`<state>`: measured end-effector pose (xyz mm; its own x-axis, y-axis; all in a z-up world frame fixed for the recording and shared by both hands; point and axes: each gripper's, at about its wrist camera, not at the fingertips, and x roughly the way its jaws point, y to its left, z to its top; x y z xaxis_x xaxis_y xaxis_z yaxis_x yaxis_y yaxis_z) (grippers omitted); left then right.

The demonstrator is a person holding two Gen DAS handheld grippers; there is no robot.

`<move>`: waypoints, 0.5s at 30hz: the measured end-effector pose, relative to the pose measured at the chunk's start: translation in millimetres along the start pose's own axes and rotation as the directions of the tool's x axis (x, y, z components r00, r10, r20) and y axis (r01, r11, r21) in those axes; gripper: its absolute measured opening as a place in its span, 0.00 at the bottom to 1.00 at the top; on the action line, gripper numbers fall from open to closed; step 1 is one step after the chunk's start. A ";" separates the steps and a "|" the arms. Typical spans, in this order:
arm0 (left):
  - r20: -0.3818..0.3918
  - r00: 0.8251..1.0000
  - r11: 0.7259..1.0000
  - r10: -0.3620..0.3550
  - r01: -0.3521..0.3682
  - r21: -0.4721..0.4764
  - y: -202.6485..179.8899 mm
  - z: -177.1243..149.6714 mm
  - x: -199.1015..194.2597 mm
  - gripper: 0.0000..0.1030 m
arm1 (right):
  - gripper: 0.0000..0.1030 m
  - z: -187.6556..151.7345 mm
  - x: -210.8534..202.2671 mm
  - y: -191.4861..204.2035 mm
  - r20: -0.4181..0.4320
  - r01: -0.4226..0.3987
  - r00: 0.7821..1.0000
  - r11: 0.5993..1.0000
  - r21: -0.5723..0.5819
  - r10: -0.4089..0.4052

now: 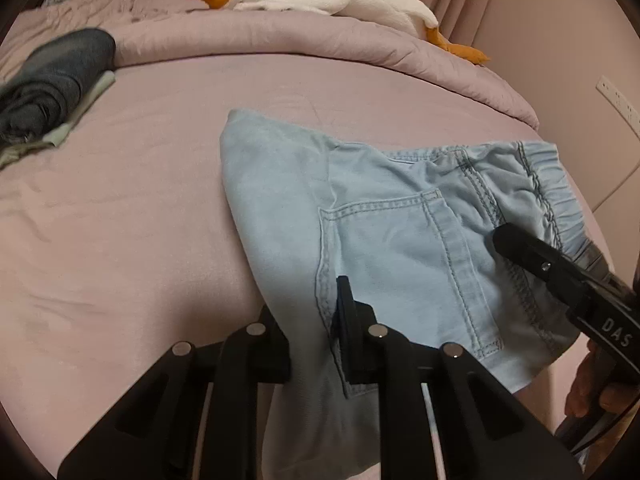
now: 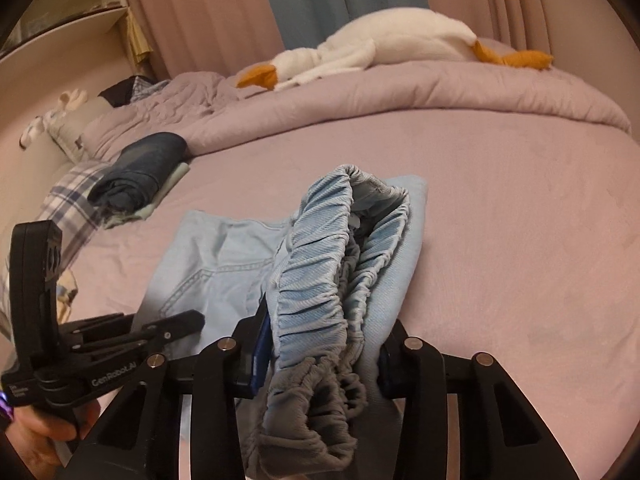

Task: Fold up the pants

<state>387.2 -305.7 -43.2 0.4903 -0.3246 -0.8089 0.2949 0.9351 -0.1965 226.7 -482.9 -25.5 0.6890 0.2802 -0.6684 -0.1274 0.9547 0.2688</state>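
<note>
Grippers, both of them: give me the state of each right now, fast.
Left gripper: closed on the light blue pants at the leg fabric.
Right gripper: closed on the pants' elastic waistband.

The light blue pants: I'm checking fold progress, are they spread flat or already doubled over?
Doubled over, not yet a neat fold. The pants lie bunched on the bed, and the waistband is lifted between the right gripper's fingers.

Between the right gripper's (image 2: 320,356) matt black plastic fingers bunches the pants (image 2: 320,280), pale blue ribbed denim with stitched seams. Beyond it the bed sheet (image 2: 500,200) is smooth matt pink cloth; far ahead lies a fleecy white plush goose (image 2: 384,44), probably polyester pile.
</note>
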 end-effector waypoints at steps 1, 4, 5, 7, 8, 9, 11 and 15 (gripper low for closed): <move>0.002 1.000 1.000 0.006 -0.006 0.006 -1.9 -0.5 -1.2 0.15 | 0.41 0.1 -1.8 2.9 0.005 -0.003 1.000 1.000 -0.002 0.003; 0.010 1.000 1.000 0.015 -0.015 0.012 -3.1 -3.3 -7.2 0.15 | 0.40 -1.0 -8.5 9.0 0.016 -0.010 1.000 1.000 -0.018 0.010; 0.012 1.000 1.000 0.015 -0.015 0.010 -2.3 -4.5 -9.9 0.15 | 0.40 -1.3 -10.4 11.2 0.019 -0.011 1.000 1.000 -0.025 0.011; 0.015 1.000 1.000 0.016 -0.017 0.006 -1.9 -7.3 -14.4 0.15 | 0.40 -2.1 -13.6 17.3 0.022 -0.013 1.000 0.999 -0.036 0.014; 0.018 1.000 1.000 0.016 -0.016 0.003 -0.6 -9.6 -17.9 0.15 | 0.40 -3.0 -15.4 19.6 0.024 -0.014 1.000 0.999 -0.044 0.015; 0.021 1.000 1.000 0.018 -0.018 -0.001 -0.6 -11.8 -20.9 0.15 | 0.40 -4.5 -18.0 22.1 0.028 -0.012 1.000 0.998 -0.054 0.013; 0.024 0.999 1.000 0.024 -0.024 -0.005 -0.5 -16.1 -27.5 0.15 | 0.40 -7.7 -23.2 28.5 0.034 -0.009 0.999 0.997 -0.076 0.011; 0.045 0.998 0.999 0.047 -0.048 0.006 -2.9 -26.1 -43.5 0.15 | 0.40 -12.3 -30.6 39.8 0.038 -0.012 0.999 0.995 -0.099 0.016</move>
<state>343.6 -290.6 -21.9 0.5397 -0.2860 -0.7917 0.2763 0.9486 -0.1543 191.8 -452.3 -2.9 0.7135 0.2917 -0.6371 -0.2058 0.9564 0.2074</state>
